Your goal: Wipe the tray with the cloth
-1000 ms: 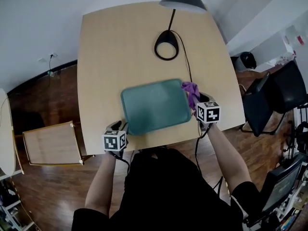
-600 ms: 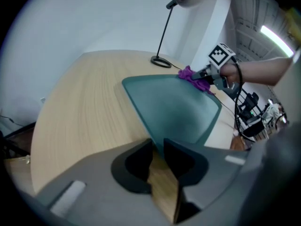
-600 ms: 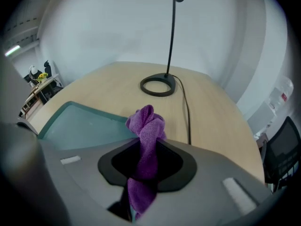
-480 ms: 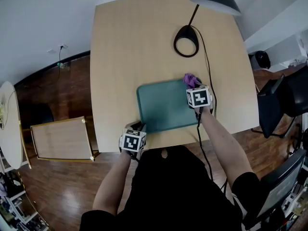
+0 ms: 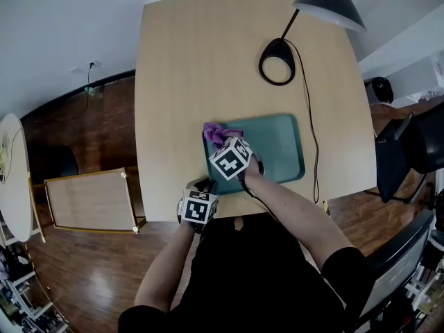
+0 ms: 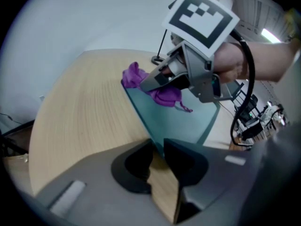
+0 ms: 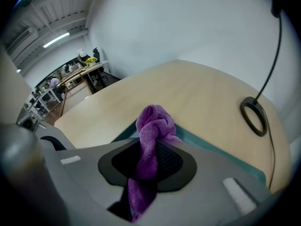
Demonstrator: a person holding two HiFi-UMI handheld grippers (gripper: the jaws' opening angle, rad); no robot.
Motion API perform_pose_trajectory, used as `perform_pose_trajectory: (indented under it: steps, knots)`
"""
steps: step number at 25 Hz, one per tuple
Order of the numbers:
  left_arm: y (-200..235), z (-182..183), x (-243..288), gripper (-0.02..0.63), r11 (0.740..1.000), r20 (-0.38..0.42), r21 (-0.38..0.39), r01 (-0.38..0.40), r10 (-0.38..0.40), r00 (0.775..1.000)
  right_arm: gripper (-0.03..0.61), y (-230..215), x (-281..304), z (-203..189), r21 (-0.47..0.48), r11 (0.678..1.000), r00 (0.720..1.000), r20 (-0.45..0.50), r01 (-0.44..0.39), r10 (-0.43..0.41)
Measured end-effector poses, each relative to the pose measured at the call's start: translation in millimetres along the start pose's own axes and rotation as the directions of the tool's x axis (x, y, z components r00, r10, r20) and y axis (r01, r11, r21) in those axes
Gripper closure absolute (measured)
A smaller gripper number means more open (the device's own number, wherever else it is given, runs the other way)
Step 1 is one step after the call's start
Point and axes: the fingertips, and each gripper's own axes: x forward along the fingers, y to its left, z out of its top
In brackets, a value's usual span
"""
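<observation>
The tray (image 5: 277, 144) is sat on the table (image 5: 201, 61), close to the front edge. Its near left corner is pinched by the left gripper (image 6: 157, 157). The jaws are nearly together on the rim, though the actual contact is tucked down in the gap and kinda hard to make out. The cloth (image 7: 153, 126) is clamped in the right gripper (image 7: 151, 160), with a purple wad sticking out past the jaws and a tail hanging behind them. It's held at the tray's far left corner. Whether it's actually pressed onto the tray can't be told, since that bit is covered by the gripper itself in the head view. The tray's left side is mostly hidden the same way. The lamp (image 5: 277, 50) is clipped at the top edge there.
</observation>
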Motion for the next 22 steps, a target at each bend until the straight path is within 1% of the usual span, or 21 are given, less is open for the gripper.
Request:
perform_pose_trajectory:
  steps: [3, 5, 7, 9, 10, 12, 15, 18, 20, 22]
  knots:
    - [6, -2, 4, 0.511, 1.0, 0.004, 0.013, -0.019, 0.019, 1.0, 0.489, 28, 6, 4, -0.032, 0.995, 0.996, -0.008, -0.092, 0.092]
    - [5, -3, 2, 0.511, 1.0, -0.003, 0.005, -0.019, 0.019, 1.0, 0.491, 23, 2, 0, -0.015, 0.995, 0.995, -0.006, -0.1, 0.1]
    - [3, -2, -1, 0.511, 1.0, -0.006, -0.005, -0.017, 0.017, 1.0, 0.491, 1, -5, -11, 0.021, 0.998, 0.998, -0.001, -0.06, 0.06]
    - [1, -1, -3, 0.512, 1.0, -0.001, -0.011, -0.018, 0.018, 1.0, 0.491, -33, -15, -34, 0.087, 0.996, 1.0, -0.003, 0.01, -0.01]
    - [2, 0, -2, 0.512, 1.0, 0.002, -0.016, -0.021, 0.021, 1.0, 0.491, -54, -23, -50, 0.131, 0.99, 0.999, -0.009, 0.052, -0.052]
    - [5, -2, 0, 0.514, 0.999, 0.005, -0.025, -0.034, 0.034, 0.999, 0.491, -93, -43, -83, 0.221, 0.968, 0.993, -0.019, 0.122, -0.121]
    - [8, -2, 0, 0.514, 0.999, 0.003, -0.022, -0.045, 0.045, 0.999, 0.491, -143, -68, -130, 0.295, 0.935, 0.981, -0.038, 0.194, -0.192]
    - [5, -1, 0, 0.514, 0.999, -0.01, -0.017, -0.044, 0.044, 0.999, 0.491, -178, -91, -172, 0.358, 0.9, 0.969, -0.082, 0.248, -0.235]
    - [4, -2, 0, 0.514, 0.999, -0.014, -0.011, -0.051, 0.051, 0.999, 0.492, -187, -97, -182, 0.398, 0.885, 0.97, -0.077, 0.243, -0.231]
    - [2, -1, 1, 0.514, 0.998, -0.012, -0.007, -0.056, 0.056, 0.998, 0.492, -188, -96, -181, 0.4, 0.882, 0.969, -0.074, 0.247, -0.238]
